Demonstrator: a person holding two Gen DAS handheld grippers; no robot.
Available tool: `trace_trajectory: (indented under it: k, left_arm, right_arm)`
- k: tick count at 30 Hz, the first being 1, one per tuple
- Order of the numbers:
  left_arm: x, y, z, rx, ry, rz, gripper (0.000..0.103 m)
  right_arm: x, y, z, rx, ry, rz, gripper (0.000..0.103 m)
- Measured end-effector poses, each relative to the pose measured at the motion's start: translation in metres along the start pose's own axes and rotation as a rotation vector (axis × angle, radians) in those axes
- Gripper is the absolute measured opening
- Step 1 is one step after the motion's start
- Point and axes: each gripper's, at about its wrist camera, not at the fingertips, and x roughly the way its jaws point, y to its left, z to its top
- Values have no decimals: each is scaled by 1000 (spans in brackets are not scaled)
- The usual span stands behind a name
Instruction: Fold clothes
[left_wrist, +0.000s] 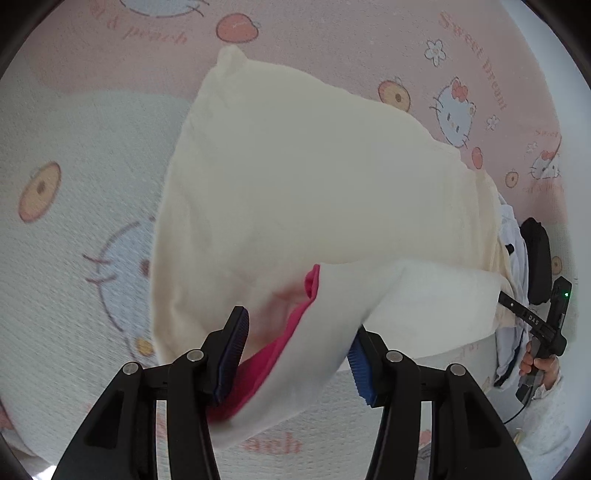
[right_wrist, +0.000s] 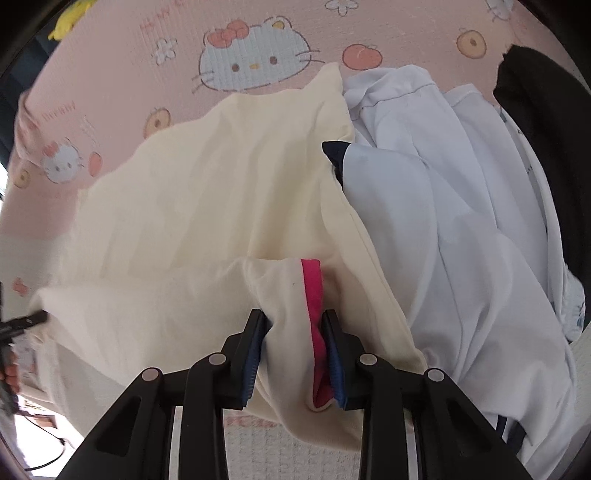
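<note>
A cream garment (left_wrist: 295, 166) with a pink trimmed edge (left_wrist: 273, 354) is lifted over the bed. My left gripper (left_wrist: 299, 325) stands open, its jaws well apart. The trimmed edge runs slackly across the gap, behind the left pad and over the top of the right one. In the right wrist view the same cream garment (right_wrist: 221, 184) hangs forward. My right gripper (right_wrist: 293, 317) is shut on a bunched fold of it, the pink trim (right_wrist: 314, 295) against its right pad. The right gripper (left_wrist: 546, 325) and a hand show at the left wrist view's right edge.
A pink bedsheet (right_wrist: 110, 92) printed with cartoon cats and peaches covers the bed. A heap of white clothes (right_wrist: 461, 221) lies right of the cream garment, with a black garment (right_wrist: 535, 110) beyond it. A yellow object (right_wrist: 74, 18) sits at the far left corner.
</note>
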Motion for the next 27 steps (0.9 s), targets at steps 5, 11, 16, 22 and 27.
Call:
trace_trajectory:
  k: [5, 11, 16, 22, 27]
  left_arm:
    - [8, 18, 6, -51, 6, -5, 49]
    - [29, 14, 9, -14, -5, 95, 50]
    - [14, 6, 8, -16, -37, 103, 49]
    - [-35, 21, 0, -129, -104, -158, 65]
    - [-72, 31, -19, -102, -171, -85, 65]
  right_arm:
    - [8, 1, 3, -4, 21, -39, 30]
    - [13, -2, 5, 29, 28, -46, 32]
    - [-2, -12, -3, 58, -23, -9, 40]
    - [-38, -23, 6, 187, -153, 124, 66]
    - [-50, -34, 7, 190, -156, 114, 66]
